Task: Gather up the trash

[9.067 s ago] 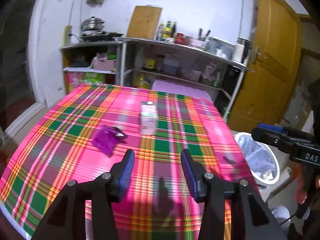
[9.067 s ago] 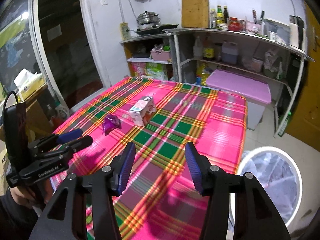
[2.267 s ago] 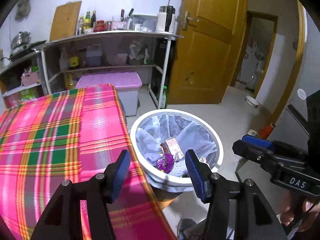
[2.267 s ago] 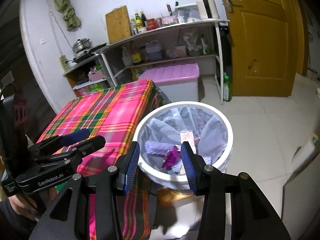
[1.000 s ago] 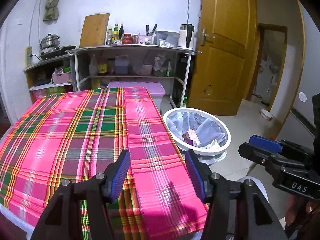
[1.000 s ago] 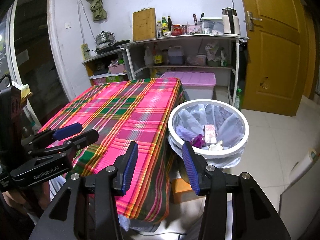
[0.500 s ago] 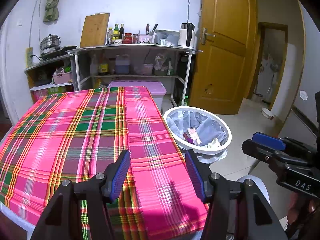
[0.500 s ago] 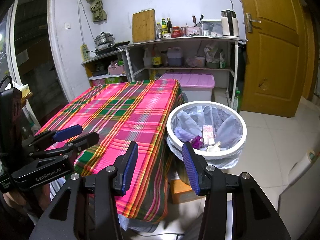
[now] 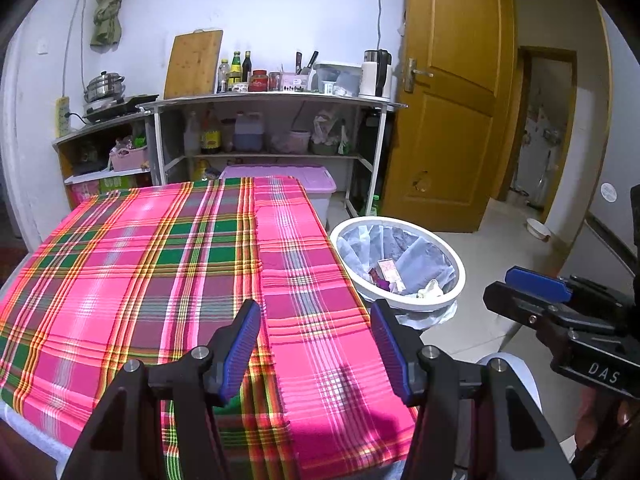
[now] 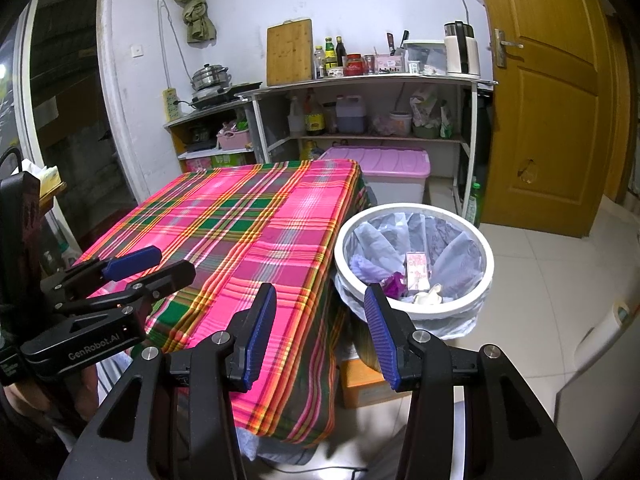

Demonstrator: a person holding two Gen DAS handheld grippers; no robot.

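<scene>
Left wrist view showed our tablecloth (image 9: 132,264) bare, carton (image 9: 387,270) and purple wrapper (image 10: 394,283) binned, left gripper (image 9: 316,350) and right gripper (image 10: 320,330) both apart, empty — we judged collection done.

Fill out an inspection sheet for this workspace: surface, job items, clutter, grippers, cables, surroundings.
Surface: plaid tablecloth covers the table; nothing on it.
Job's things: white trash bin stands on the floor beside the table, lined with a bag; pink carton and purple wrapper lie inside.
Clutter: cardboard box on the floor below the bin.
Grippers: left gripper open, empty; right gripper open, empty.
Cables: a cord hangs down the wall.
Surroundings: shelves with bottles, cutting board, yellow door.
</scene>
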